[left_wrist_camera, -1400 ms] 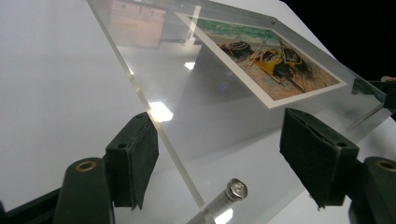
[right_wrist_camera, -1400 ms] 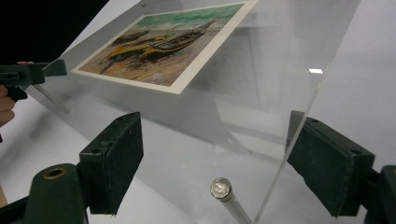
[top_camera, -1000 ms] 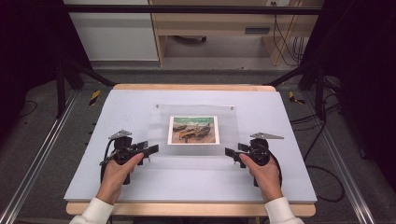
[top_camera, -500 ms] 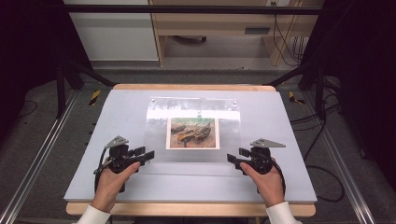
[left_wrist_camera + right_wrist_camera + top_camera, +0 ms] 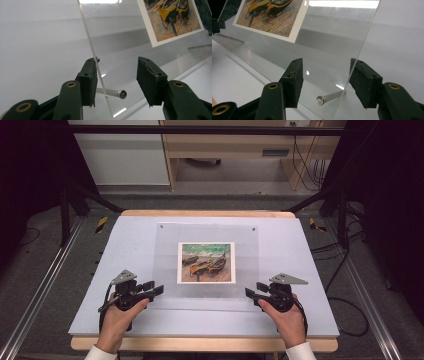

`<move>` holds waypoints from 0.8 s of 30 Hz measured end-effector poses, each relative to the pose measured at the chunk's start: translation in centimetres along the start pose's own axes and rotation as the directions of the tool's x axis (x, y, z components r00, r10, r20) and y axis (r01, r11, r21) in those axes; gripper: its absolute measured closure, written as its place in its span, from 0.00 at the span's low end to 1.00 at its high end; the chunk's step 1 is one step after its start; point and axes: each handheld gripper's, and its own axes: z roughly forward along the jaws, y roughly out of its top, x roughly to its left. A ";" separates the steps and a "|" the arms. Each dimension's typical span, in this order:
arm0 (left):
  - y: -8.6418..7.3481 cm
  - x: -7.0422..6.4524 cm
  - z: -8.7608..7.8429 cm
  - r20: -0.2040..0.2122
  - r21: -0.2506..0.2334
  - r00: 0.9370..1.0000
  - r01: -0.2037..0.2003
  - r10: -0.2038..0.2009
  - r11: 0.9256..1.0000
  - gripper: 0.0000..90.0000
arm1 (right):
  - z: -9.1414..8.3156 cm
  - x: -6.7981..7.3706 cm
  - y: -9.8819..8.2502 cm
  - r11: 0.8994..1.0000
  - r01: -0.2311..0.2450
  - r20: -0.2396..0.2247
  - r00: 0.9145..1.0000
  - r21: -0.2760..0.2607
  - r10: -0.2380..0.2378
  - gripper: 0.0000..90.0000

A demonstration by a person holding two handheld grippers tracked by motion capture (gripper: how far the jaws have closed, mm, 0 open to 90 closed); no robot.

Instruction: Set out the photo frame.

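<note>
Two grippers are closing on a clear acrylic picture frame [image 5: 206, 262] — stiff, slick, scratch-prone. Left gripper [image 5: 116, 83] and right gripper [image 5: 325, 82] are straddling its side edges near the metal standoffs [image 5: 113, 93], jaws not yet pinching.

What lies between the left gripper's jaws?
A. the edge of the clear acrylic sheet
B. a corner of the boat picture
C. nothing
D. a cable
A: in the left gripper view the clear acrylic sheet runs edge-on between the jaws of the left gripper, beside a small metal standoff pin.
</note>
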 end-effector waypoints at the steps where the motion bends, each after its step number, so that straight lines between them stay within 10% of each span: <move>1: 0.0 0.0 0.0 0.000 0.000 1.000 0.000 0.000 1.000 0.57 | 0.0 0.0 0.0 1.000 0.000 0.000 1.000 0.000 0.000 0.50; 24: -0.7 -0.5 -0.7 -0.019 0.009 0.999 -0.038 0.038 0.999 0.63 | -0.9 0.7 -1.0 1.000 0.011 0.029 1.000 -0.011 -0.011 0.59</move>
